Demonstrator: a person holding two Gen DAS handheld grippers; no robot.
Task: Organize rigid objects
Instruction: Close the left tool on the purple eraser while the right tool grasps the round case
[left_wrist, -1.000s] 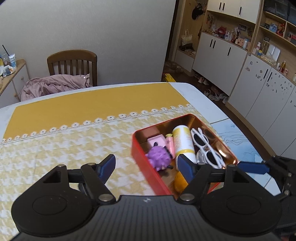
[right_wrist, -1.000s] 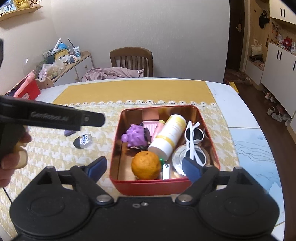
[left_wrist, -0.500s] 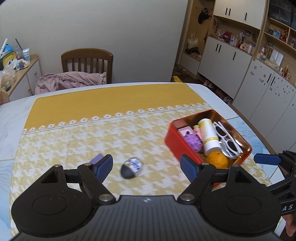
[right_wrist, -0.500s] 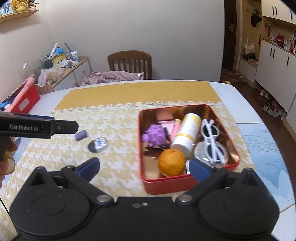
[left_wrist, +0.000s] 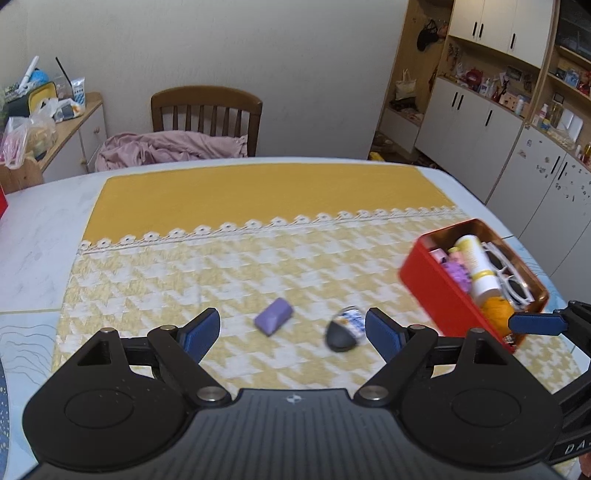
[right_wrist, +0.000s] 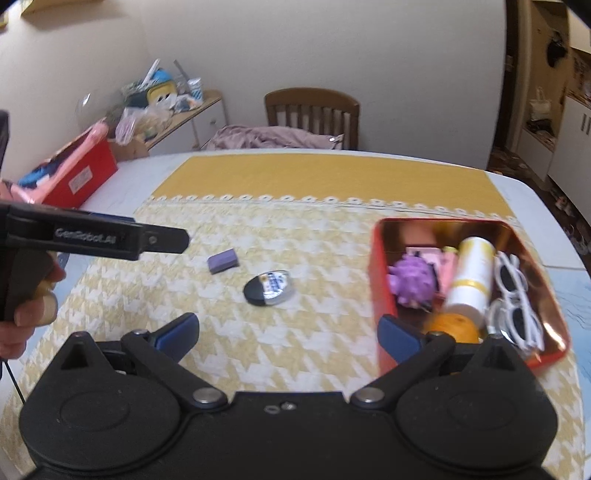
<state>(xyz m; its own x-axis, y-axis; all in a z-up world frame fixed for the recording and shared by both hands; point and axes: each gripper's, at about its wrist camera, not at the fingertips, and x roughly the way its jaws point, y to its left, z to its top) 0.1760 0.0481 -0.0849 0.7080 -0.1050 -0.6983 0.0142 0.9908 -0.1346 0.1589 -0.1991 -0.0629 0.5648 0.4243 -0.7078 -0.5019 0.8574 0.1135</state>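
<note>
Left gripper (left_wrist: 291, 328) wide, jaws just been opening, nothing clamped; purple block (left_wrist: 273, 316) and black oval case (left_wrist: 344, 328) loose on the cloth (left_wrist: 221, 273) ahead of its fingers. Right gripper (right_wrist: 288, 332) at full spread, empty, beside red tin (right_wrist: 380, 280). Tin holding bottle (right_wrist: 471, 277), sunglasses (right_wrist: 515, 299), orange (right_wrist: 452, 326), purple ball (right_wrist: 412, 280).

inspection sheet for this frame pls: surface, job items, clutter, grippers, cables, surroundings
Surface: yellow houndstooth tablecloth on a white table.
Job's things: red metal tin holding white sunglasses, an orange, a cream bottle and a purple spiky ball; purple block and black-and-silver oval case lie loose on the cloth.
Clutter: red box at the table edge.
Grippers: left gripper and right gripper open, nothing between the fingers.
Cables: thin black cord.
Surroundings: wooden chair, white cabinets.
</note>
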